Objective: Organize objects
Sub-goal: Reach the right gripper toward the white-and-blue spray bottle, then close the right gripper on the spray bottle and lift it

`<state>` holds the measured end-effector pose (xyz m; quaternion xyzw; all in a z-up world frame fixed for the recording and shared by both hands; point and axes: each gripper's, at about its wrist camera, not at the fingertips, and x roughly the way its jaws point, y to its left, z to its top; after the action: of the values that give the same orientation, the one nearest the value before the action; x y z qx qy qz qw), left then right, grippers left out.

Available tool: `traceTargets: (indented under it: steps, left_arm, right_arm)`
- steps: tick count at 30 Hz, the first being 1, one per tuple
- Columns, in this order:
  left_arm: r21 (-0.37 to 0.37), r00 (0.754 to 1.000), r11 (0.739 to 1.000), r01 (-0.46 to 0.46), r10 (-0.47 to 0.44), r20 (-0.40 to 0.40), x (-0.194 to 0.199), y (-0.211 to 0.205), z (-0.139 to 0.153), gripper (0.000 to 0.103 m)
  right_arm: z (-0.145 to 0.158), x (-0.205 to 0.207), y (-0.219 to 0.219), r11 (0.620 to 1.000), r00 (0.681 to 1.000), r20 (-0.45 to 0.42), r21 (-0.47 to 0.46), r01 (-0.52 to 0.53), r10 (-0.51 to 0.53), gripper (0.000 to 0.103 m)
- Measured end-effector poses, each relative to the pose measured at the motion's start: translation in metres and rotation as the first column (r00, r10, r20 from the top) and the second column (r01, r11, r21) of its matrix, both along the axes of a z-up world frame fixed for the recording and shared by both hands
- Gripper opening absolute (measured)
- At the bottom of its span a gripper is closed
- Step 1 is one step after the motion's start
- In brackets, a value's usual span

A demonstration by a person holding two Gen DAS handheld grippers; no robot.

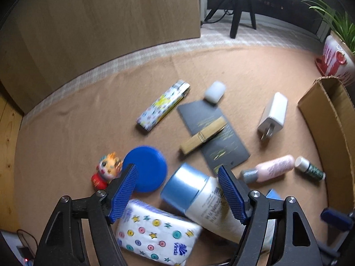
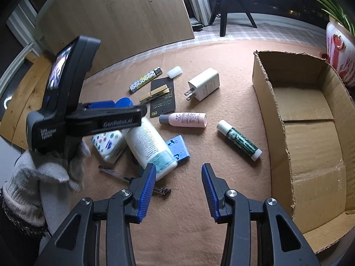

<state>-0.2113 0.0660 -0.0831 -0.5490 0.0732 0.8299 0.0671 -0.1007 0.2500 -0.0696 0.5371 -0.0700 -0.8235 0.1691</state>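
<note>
**My left gripper over the white bottle, the right one waiting**

I take the white bottle with the light blue cap (image 1: 199, 195) as my landmark; it lies on its side on the brown cloth (image 1: 88, 122).

Furthest left of it stands a small cat figurine (image 1: 106, 170), then a round blue lid (image 1: 148, 170). Just beside the bottle, on its left, lies a tissue pack (image 1: 155, 235), touching it. My left gripper (image 1: 177, 186) hangs over the bottle with its jaws apart, one pad on each side of the cap; no pad presses on it.

Beyond the bottle lie a patterned lighter (image 1: 163, 108), a dark card (image 1: 213, 133) with a wooden clothespin (image 1: 204, 135) on it, and a small white cap (image 1: 214, 93). To the right are a white charger (image 1: 274, 115), a pink bottle (image 1: 270, 168) and a green tube (image 1: 310, 170).

My right gripper (image 2: 176, 192) is near the base of the bottle, jaws apart, nothing between them. Well right of everything is the open cardboard box (image 2: 275, 133).
</note>
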Motion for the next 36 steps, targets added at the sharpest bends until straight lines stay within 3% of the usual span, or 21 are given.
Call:
traceTargets:
  steps: [13, 20, 23, 29, 36]
  left_arm:
    - [0.095, 0.998, 0.993, -0.067, 0.065, 0.023, 0.069, -0.045, -0.011, 0.071]
    - [0.106, 0.997, 0.992, -0.074, 0.073, 0.011, 0.104, -0.054, -0.018, 0.070]
    - [0.109, 0.992, 0.987, -0.121, 0.124, -0.019, 0.112, -0.066, -0.009, 0.070]
    - [0.176, 0.976, 0.965, -0.193, 0.208, -0.071, 0.135, -0.098, 0.021, 0.070]
    - [0.300, 0.982, 0.937, -0.179, 0.187, 0.004, 0.170, -0.091, 0.025, 0.070]
  right_arm:
    - [-0.005, 0.008, -0.006, 0.999, 0.999, 0.030, -0.026, -0.021, 0.022, 0.039]
    - [-0.013, 0.015, -0.015, 0.996, 0.995, 0.069, -0.059, -0.063, 0.067, 0.039]
    - [-0.013, 0.018, -0.021, 0.994, 0.993, 0.070, -0.062, -0.090, 0.095, 0.039]
    - [-0.012, 0.013, -0.038, 0.982, 0.983, 0.070, -0.087, -0.166, 0.172, 0.039]
    - [-0.024, -0.007, -0.059, 0.958, 0.958, 0.142, -0.178, -0.223, 0.249, 0.040]
